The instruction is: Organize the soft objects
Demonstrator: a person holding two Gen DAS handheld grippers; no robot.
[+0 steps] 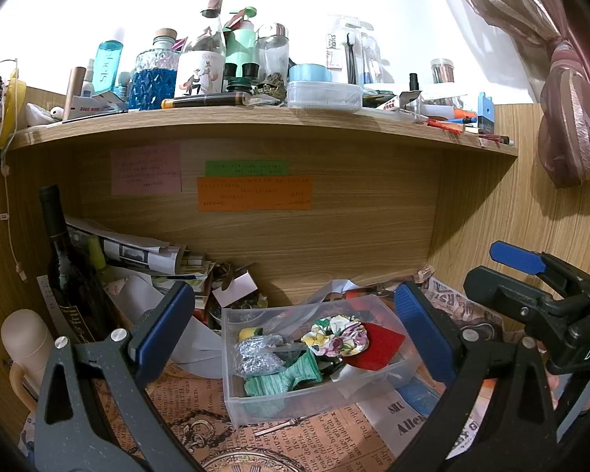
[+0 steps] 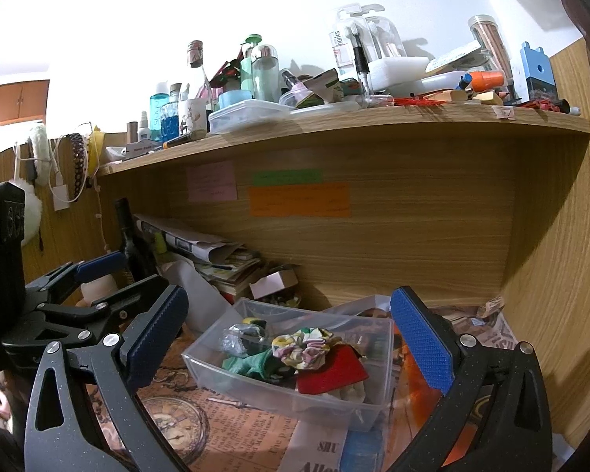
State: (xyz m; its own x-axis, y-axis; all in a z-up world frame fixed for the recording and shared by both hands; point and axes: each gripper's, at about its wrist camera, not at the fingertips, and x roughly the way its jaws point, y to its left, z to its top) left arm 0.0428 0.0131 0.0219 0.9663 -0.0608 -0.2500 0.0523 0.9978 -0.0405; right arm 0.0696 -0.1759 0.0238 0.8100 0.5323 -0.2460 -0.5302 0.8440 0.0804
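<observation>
1. Left tool [image 1: 293, 332] hangs low over the counter [image 1: 200, 405], its blue-padded fingers [image 1: 163, 332] spread wide apart and gripping nothing; the newsprint-patterned covering with a pocket-watch motif lies directly beneath.
2. Right tool [image 2: 289, 340] sits at much the same height, its fingers [image 2: 421, 340] likewise parted and empty. Each tool appears at the edge of the other's wrist view: the right at the far right of the left view, the left at the far left of the right view.
3. Framed between both pairs of fingers stands a clear plastic bin [image 1: 232, 354] [image 2: 200, 369] on the counter, untouched by either tool.
4. Inside the bin lie the soft items: a floral scrunchie [image 1: 336, 334] [image 2: 305, 344] on top near the middle, a red fabric piece [image 1: 381, 348] [image 2: 332, 371] touching it on the right, green knitted cloth [image 1: 287, 377] [image 2: 251, 364] at the front left, and a silvery mesh bundle [image 1: 257, 354] [image 2: 236, 340] at the left rear.
5. Behind the bin, a heap of papers and booklets [image 1: 145, 253] [image 2: 216, 253] rests against the wooden back panel, with a dark wine bottle [image 1: 65, 271] [image 2: 131, 244] standing upright at its left.
6. Pink, green and orange sticky notes [image 1: 255, 192] [image 2: 299, 198] are stuck on the back panel.
7. Farthest off, a wooden shelf [image 1: 255, 126] [image 2: 334, 122] carries crowded bottles, jars and containers.
</observation>
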